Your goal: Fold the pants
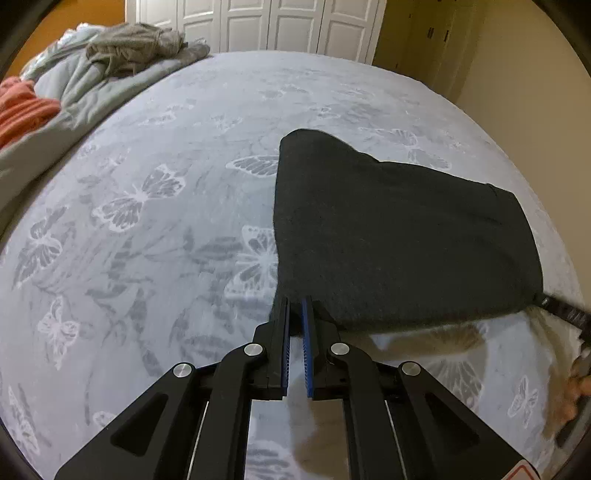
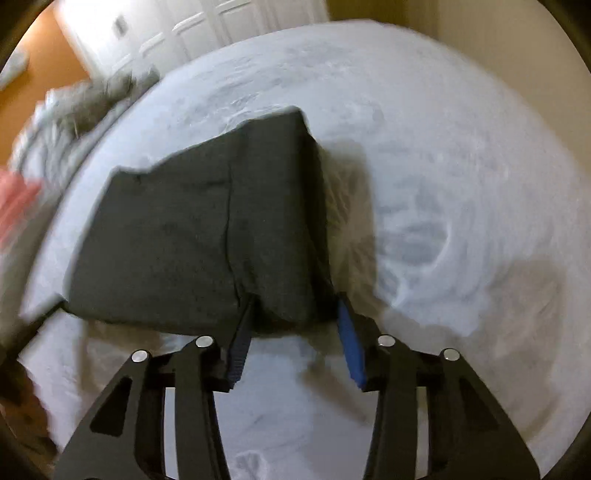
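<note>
Left gripper jaws clenched on pants corner; right gripper jaws released, straddling edge. Risk: lopsided lift, fold collapsing onto bed.

Bed and surroundings

A butterfly-printed bed cover is seen; grey blankets and an orange cloth are piled at its far-left edge, white panelled doors beyond.

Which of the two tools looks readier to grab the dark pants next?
Probably the right tool: its fingers stand wide open around the pants' near edge. The left tool is nearly shut at a corner.
</note>
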A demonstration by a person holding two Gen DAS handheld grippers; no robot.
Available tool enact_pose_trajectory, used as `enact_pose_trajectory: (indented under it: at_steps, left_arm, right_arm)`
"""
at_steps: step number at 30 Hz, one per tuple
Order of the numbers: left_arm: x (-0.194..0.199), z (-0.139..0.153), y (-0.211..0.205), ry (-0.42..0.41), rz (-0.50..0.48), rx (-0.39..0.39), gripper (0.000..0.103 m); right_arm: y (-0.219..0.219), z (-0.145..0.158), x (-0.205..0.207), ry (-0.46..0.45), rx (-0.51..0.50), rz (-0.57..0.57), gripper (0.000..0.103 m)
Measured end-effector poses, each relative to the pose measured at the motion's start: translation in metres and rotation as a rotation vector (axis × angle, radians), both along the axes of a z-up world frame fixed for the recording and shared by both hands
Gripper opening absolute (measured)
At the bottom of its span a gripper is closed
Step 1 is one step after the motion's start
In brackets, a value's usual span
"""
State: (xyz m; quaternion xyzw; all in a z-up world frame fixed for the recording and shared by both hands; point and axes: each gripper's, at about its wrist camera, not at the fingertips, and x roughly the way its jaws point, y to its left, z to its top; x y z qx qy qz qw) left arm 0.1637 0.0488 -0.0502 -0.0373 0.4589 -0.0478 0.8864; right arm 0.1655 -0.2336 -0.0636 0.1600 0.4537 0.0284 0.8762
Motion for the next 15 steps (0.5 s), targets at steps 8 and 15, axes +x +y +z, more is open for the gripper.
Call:
enact_pose_trajectory:
  at_steps: [8,15]
  left_arm:
    - [-0.025,0.015,-0.001,-0.041,-0.023,0.006,0.006]
    - [-0.074,0.029,0.001,-0.164,-0.004,0.074,0.058]
  right_arm:
    - [0.016,0.054,-0.062,-0.173,-0.132,-0.055,0.044]
    - [0.028,0.036,-0.110,-0.204,-0.255,-0.076,0.071]
